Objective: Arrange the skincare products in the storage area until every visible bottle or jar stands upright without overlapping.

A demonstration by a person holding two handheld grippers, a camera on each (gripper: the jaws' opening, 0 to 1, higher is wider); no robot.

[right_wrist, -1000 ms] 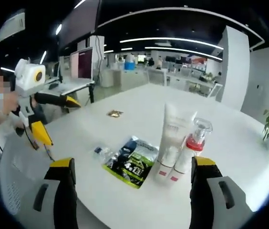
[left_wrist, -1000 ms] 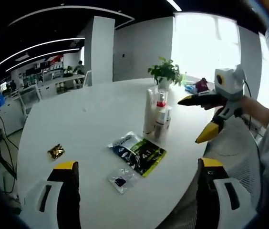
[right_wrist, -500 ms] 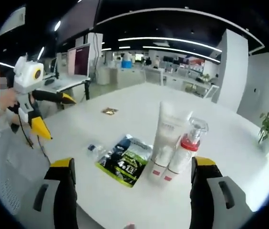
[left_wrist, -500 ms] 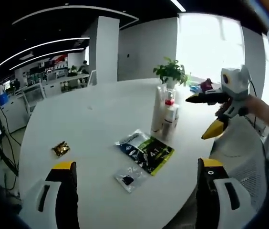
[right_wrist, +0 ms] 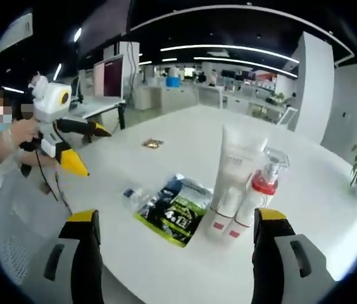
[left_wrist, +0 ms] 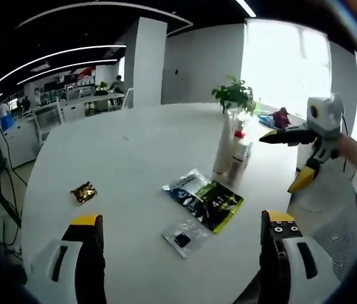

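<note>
Stretching across both views is a large round white worktop (left_wrist: pixel 134 164), and near its edge a small cluster of skincare products is standing upright: a tall white tube (right_wrist: pixel 234 166) with a red-collared pump bottle (right_wrist: pixel 261 190) touching it on one side and smaller tubes tucked at its foot. Just beside the cluster a dark and green sachet (right_wrist: pixel 175 212) is lying flat, then a small clear packet (left_wrist: pixel 183 237), and well apart a gold wrapper (left_wrist: pixel 83 191). The left gripper (left_wrist: pixel 177 250) and right gripper (right_wrist: pixel 173 250) are both hovering off the worktop, fingers apart and holding nothing. The work appears to be at the approach stage; next, a gripper probably needs to be reaching toward the crowded bottles to space them.
</note>
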